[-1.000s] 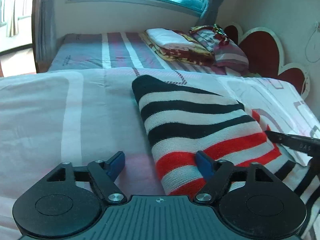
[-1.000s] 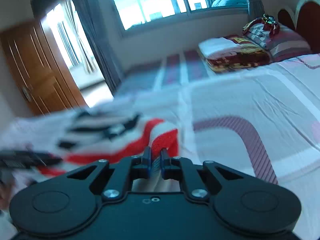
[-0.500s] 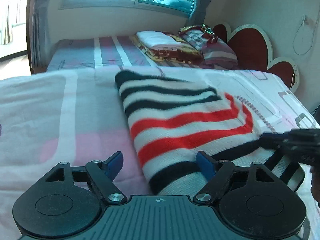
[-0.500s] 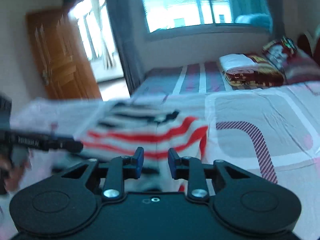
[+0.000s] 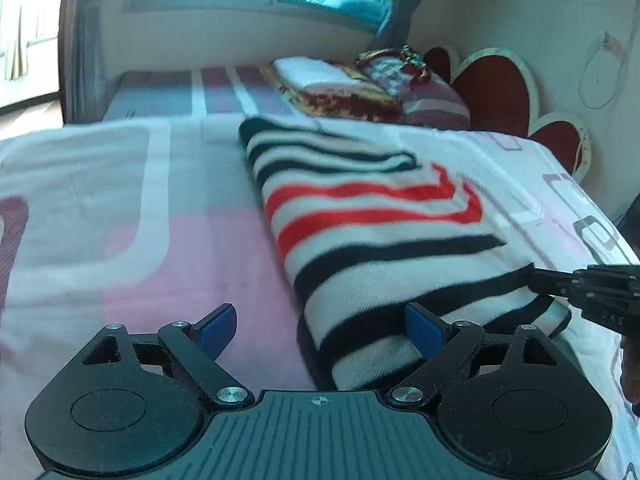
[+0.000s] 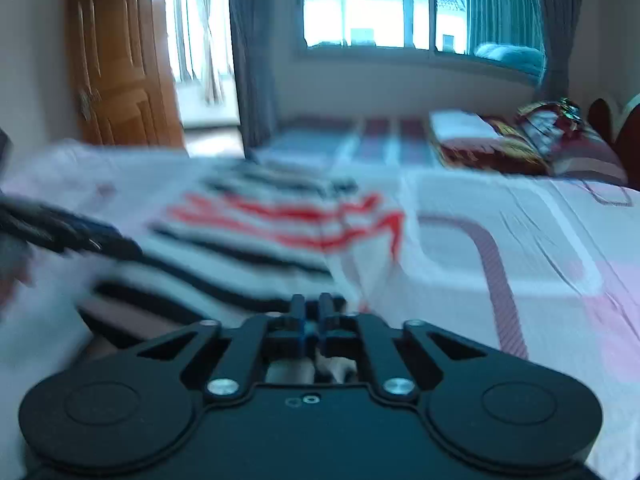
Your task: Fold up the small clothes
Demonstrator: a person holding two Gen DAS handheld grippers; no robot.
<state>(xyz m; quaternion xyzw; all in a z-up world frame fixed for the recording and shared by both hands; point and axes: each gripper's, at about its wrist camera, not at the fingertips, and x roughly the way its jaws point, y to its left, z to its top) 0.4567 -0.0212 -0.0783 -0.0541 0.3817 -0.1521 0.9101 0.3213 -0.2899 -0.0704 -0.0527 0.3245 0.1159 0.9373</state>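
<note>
A striped knit garment point(image 5: 372, 236), white with black and red bands, lies folded lengthwise on the bed. My left gripper point(image 5: 322, 322) is open, its blue pads either side of the garment's near left corner, holding nothing. My right gripper point(image 6: 312, 308) is shut at the garment's near right edge point(image 6: 256, 248); blur hides whether cloth is pinched. The right gripper's fingers also show in the left wrist view point(image 5: 560, 284), touching the garment's right edge. The left gripper shows in the right wrist view as a dark blurred bar point(image 6: 60, 228).
The bed has a pink and white patterned sheet point(image 5: 120, 216). Folded blankets and pillows point(image 5: 360, 88) are stacked at the far end by a red heart-shaped headboard point(image 5: 500, 88). A window point(image 6: 384, 4) and a wooden door point(image 6: 116, 64) are behind.
The right gripper opened half a second ago and has shut again at the garment's near edge. The garment now lies longer toward me, with more black stripes showing. The left gripper stayed open.
</note>
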